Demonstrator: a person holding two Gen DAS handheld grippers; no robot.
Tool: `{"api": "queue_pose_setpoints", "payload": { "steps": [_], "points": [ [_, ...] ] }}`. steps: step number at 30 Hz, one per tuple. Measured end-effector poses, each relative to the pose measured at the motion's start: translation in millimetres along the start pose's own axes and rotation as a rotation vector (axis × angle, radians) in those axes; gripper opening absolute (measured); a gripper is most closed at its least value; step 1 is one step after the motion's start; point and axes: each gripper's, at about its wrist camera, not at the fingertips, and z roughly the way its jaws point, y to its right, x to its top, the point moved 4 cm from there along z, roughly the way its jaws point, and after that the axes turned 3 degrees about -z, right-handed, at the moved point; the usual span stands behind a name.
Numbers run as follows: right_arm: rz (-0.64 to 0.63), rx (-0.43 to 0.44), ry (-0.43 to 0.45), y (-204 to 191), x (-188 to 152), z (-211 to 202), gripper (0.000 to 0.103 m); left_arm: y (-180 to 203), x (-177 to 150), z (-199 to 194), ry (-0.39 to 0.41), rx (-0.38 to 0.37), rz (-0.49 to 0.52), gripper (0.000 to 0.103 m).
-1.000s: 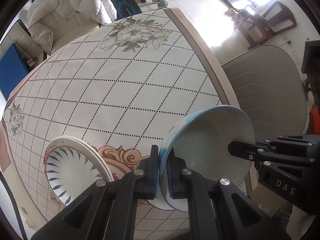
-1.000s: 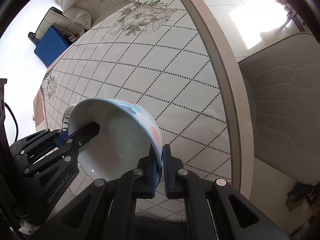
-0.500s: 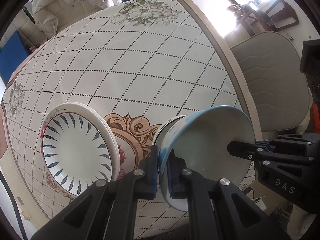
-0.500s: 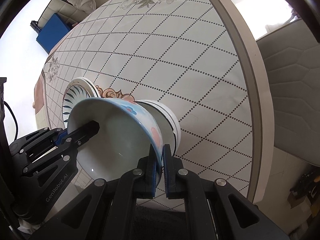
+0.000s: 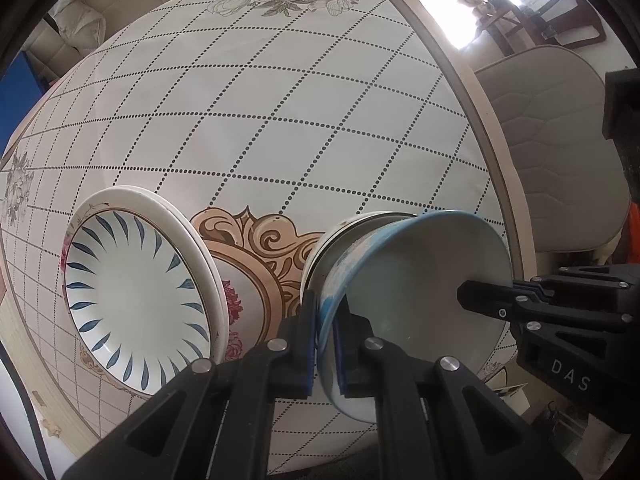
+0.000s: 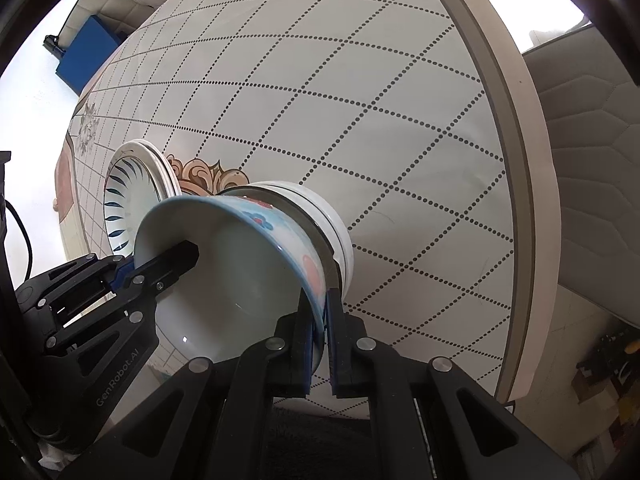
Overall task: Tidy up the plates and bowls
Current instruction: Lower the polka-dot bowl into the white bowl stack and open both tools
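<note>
Left of the white bowl stack (image 5: 352, 228) sits the blue-petalled plate pile (image 5: 136, 300). The glazed bowl (image 5: 416, 292) (blue rim, red flowers outside) looks rigid, slick and chippable, best held by opposite rims. The left gripper (image 5: 324, 340) and right gripper (image 6: 322, 320) each pinch its rim, holding it just over that stack.

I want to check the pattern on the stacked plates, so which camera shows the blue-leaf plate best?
The left wrist view: the blue-leaf plate faces the camera nearly whole, its leaf ring clear. In the right wrist view the same plate is small, seen edge-on and partly hidden behind the held bowl.
</note>
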Motion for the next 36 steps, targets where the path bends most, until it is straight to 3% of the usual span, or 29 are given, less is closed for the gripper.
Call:
{"api": "queue_pose_setpoints", "payload": {
  "steps": [12, 36],
  "points": [
    [0.015, 0.013, -0.048, -0.4, 2.1, 20.8, 0.007, -5.9, 2.3, 10.2, -0.038, 0.006, -0.006, 0.006],
    [0.05, 0.01, -0.113, -1.3, 7.6, 22.3, 0.008, -1.0, 18.4, 23.3, -0.073, 0.051, 0.008, 0.011]
  ]
}}
